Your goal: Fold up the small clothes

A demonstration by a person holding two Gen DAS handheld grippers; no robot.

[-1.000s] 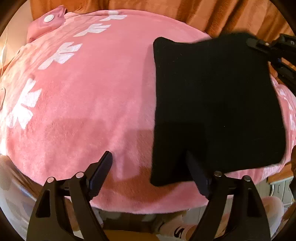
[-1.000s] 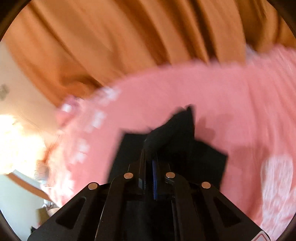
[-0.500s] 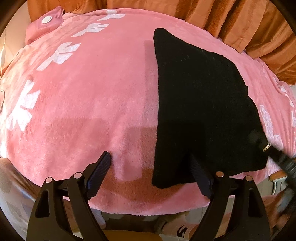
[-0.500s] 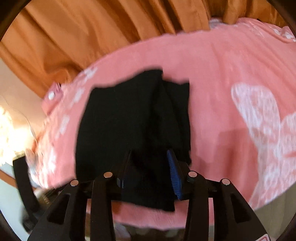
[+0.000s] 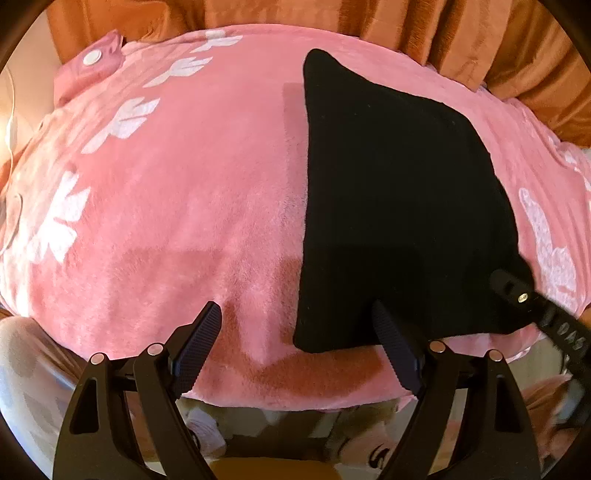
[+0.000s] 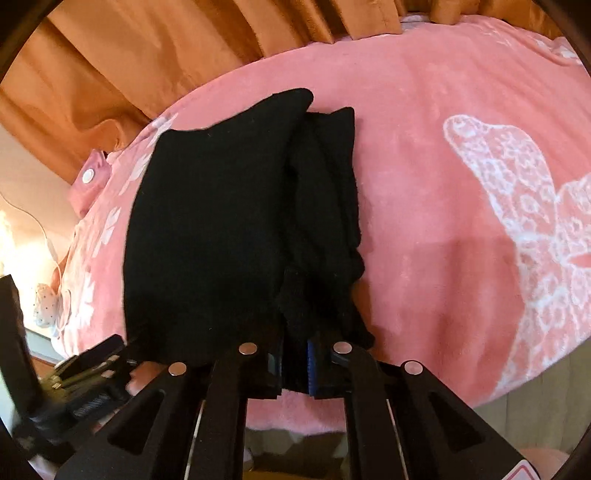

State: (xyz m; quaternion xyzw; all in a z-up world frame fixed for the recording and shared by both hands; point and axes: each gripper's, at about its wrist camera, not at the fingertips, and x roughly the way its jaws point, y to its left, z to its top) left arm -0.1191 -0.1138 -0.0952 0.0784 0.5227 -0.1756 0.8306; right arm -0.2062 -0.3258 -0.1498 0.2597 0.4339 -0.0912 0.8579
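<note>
A black garment [image 5: 388, 203] lies folded on the pink plush blanket [image 5: 184, 203], its right part bunched into thicker layers [image 6: 325, 221]. My left gripper [image 5: 295, 310] hovers open over the garment's near left corner; one finger is over the blanket, the other over the cloth. My right gripper [image 6: 295, 354] is at the garment's near edge. Its jaws are closing, with a fold of the black cloth squeezed between the pads. In the left wrist view the right gripper [image 5: 517, 291] shows at the garment's near right corner.
Orange curtains [image 5: 369, 22] hang behind the blanket. A pink tab with a white snap [image 5: 92, 57] sits at the far left corner. A white butterfly print [image 6: 517, 206] marks the blanket to the right. The blanket's front edge [image 5: 295, 398] drops off just below both grippers.
The right gripper came down and toward the near edge with the black cloth, laying it over itself. Its jaws parted midway and have narrowed on the cloth again. The left gripper stayed put.
</note>
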